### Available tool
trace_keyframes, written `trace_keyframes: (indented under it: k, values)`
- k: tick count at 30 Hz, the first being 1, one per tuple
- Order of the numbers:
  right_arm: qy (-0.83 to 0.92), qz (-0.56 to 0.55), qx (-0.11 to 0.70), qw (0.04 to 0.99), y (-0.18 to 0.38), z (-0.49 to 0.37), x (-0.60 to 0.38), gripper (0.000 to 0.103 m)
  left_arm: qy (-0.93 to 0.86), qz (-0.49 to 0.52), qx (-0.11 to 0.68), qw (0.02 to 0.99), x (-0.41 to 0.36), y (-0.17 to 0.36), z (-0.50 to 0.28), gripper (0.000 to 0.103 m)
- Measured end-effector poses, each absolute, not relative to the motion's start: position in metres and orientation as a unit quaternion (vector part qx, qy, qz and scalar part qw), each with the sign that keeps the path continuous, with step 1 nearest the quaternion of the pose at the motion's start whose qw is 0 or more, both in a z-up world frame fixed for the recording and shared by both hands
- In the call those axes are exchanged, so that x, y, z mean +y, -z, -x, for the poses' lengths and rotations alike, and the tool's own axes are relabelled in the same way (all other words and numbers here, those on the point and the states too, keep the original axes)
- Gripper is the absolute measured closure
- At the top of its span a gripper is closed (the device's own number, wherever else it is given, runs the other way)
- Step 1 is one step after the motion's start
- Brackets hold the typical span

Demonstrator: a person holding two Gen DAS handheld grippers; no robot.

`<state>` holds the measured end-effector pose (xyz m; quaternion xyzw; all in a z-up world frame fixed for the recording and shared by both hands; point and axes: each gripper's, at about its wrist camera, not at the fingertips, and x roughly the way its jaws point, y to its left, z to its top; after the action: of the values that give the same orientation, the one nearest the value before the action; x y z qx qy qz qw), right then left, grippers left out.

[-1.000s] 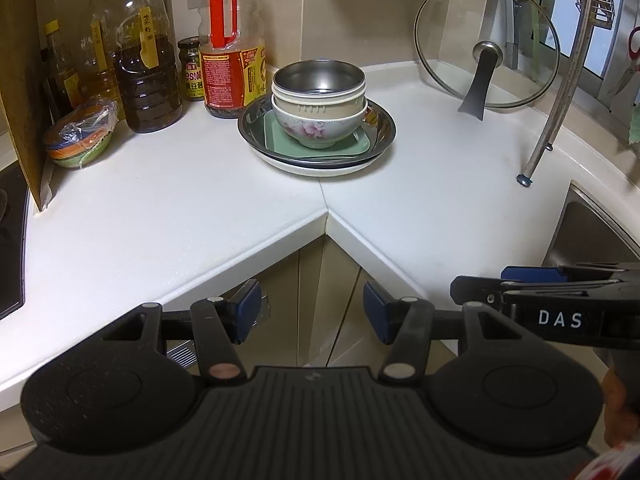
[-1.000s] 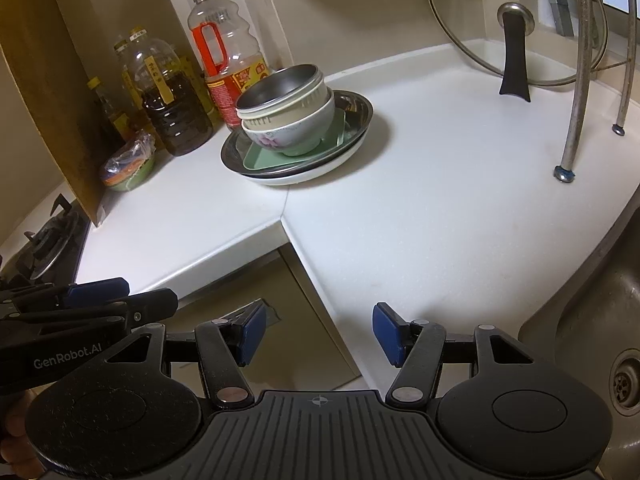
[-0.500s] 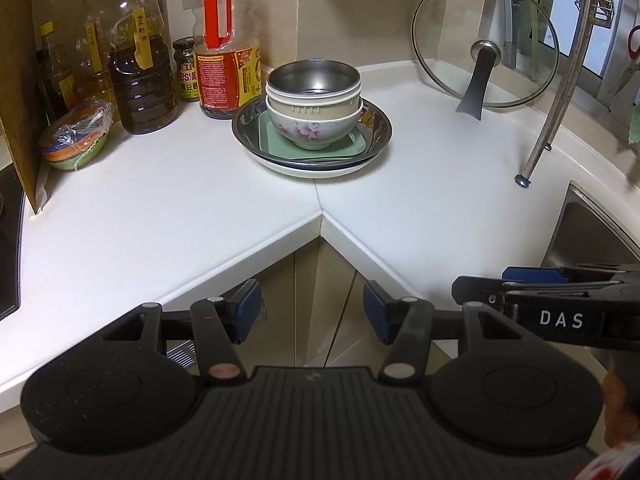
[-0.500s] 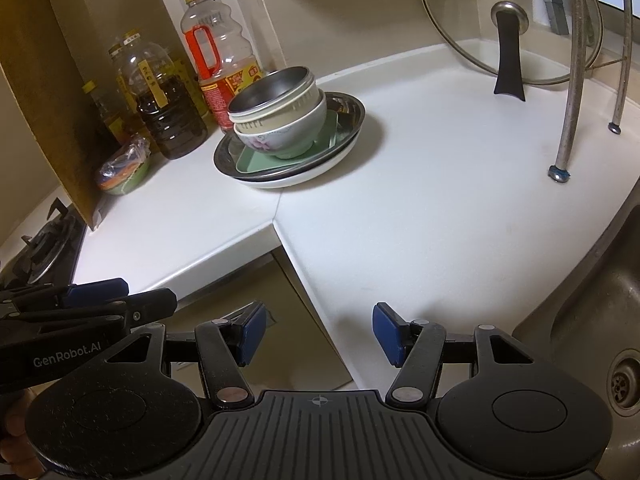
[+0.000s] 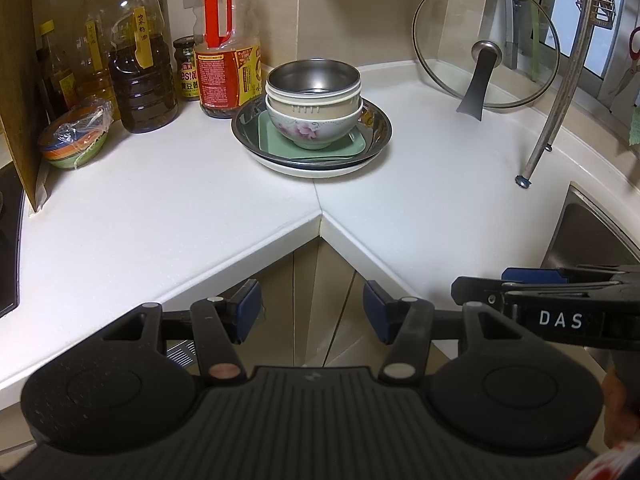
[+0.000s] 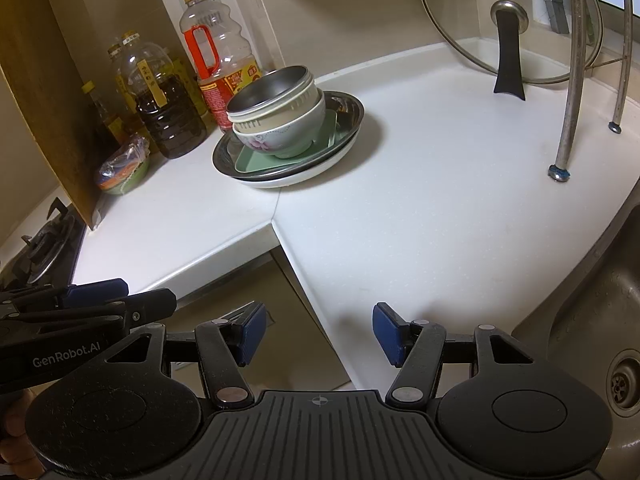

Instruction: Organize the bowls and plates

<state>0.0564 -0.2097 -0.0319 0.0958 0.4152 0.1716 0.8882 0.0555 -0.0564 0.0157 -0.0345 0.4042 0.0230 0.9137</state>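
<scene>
At the back of the white corner counter [image 5: 200, 208] stands a stack. A steel bowl [image 5: 312, 80] sits in a cream bowl, which rests in a floral bowl [image 5: 308, 128]. Under them lie a green square plate [image 5: 272, 140], a dark metal plate [image 5: 376, 124] and a white plate [image 5: 320, 170]. The right wrist view shows the same stack, steel bowl [image 6: 268, 92] on top. My left gripper [image 5: 312, 312] hangs open in front of the counter's inner corner, far from the stack. My right gripper [image 6: 316, 332] is open beside it, over the counter edge. Neither holds anything.
Oil bottles [image 5: 140, 80] and a jar line the back wall left of the stack. Wrapped colourful bowls [image 5: 74, 140] sit by a wooden board [image 5: 16, 80]. A glass lid [image 5: 484, 40] leans at the back right, by a rack leg [image 5: 540, 148]. Sink [image 6: 600, 300] right, stove [image 6: 40, 248] left.
</scene>
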Motion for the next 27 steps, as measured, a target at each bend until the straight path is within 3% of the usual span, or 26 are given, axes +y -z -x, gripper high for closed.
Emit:
trace_keyframes:
  k: [27]
  values:
    - [-0.172,-0.096,0.416,0.888,0.0327,-0.0569,-0.2111,0.044,-0.022,0.035,0.402,0.914,-0.0591,-0.0164,-0.0553,0.049]
